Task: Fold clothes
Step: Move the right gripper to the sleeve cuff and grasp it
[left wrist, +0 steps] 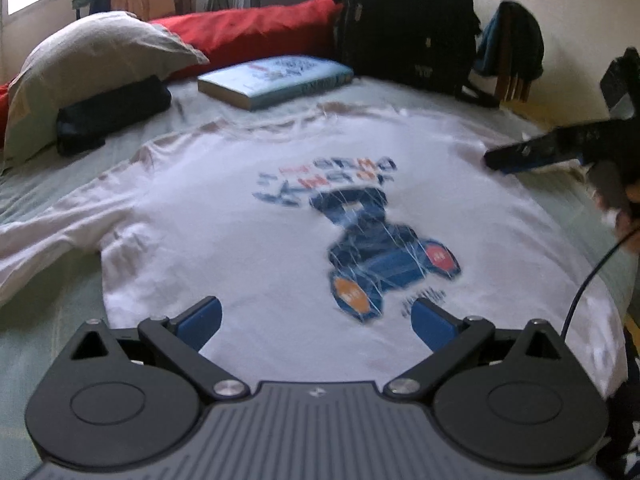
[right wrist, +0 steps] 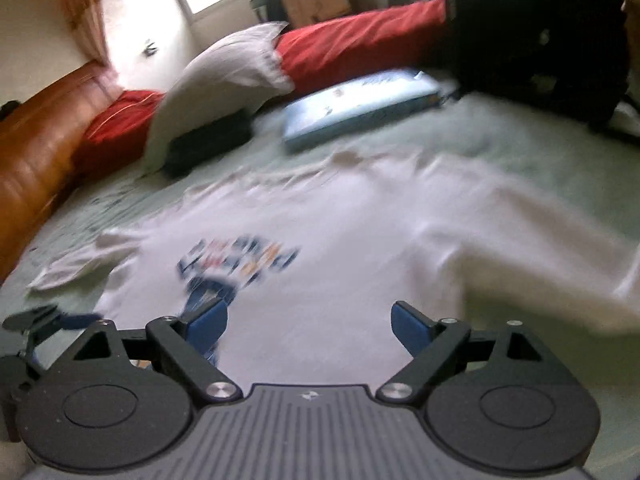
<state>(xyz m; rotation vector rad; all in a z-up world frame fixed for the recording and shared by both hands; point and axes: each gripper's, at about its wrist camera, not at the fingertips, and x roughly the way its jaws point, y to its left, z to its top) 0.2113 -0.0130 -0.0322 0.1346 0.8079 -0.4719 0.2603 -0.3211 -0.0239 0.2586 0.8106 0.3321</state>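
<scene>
Covering the pale green bed [left wrist: 36, 360], the white T-shirt [left wrist: 240, 240] lies flat, print up; its lettering is blurred and unreadable. Beyond the T-shirt stand a black backpack [left wrist: 408, 20], grey pillow [left wrist: 92, 60] and blue book [left wrist: 276, 80]. Left gripper [left wrist: 316, 320]: jaws wide, empty, over the hem. Right gripper [right wrist: 308, 324]: jaws wide, empty.

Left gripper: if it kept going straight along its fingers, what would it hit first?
Most likely the white T-shirt spread on the bed. The left gripper, open and empty, angles down toward the printed front; exact depth is unclear.
</scene>
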